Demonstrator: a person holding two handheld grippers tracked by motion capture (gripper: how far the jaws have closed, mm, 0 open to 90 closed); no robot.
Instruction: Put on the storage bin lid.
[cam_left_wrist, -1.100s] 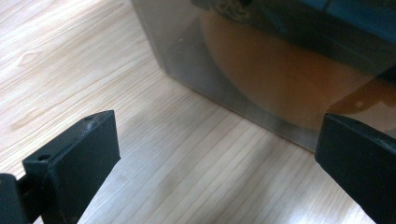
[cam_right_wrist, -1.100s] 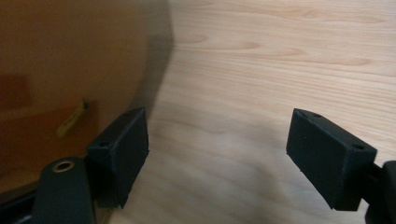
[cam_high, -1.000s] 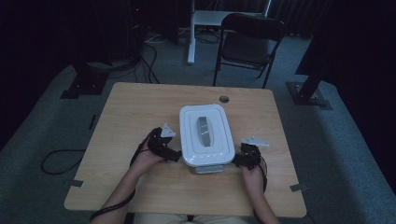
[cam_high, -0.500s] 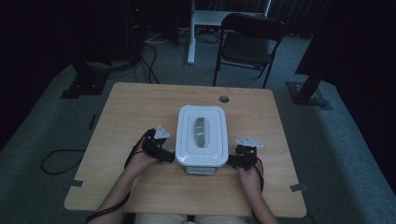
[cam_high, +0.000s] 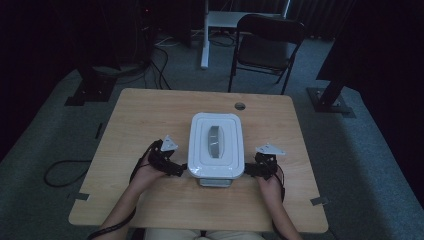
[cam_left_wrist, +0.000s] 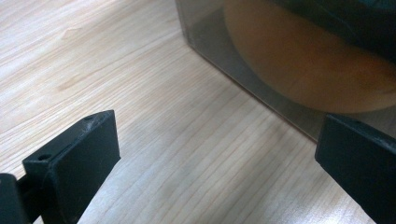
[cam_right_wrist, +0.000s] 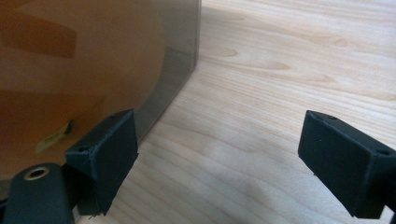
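At frame centre, a white rectangular lidded plastic container (cam_high: 215, 145) sits on the light wooden table (cam_high: 140, 120). The left gripper (cam_high: 176, 169) and right gripper (cam_high: 251, 170) flank its lower corners, fingers wide, the right's just opened, holding nothing.

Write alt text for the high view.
A white lidded container sits mid-table, flanked by a person's two hand-held grippers: the left gripper and right gripper, both open beside its near corners.

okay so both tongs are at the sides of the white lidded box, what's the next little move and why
Probably ease both tongs back from the box. The left tongs and right tongs stand open with only bare table between their jaws, and the box rests flat, so nothing needs holding.
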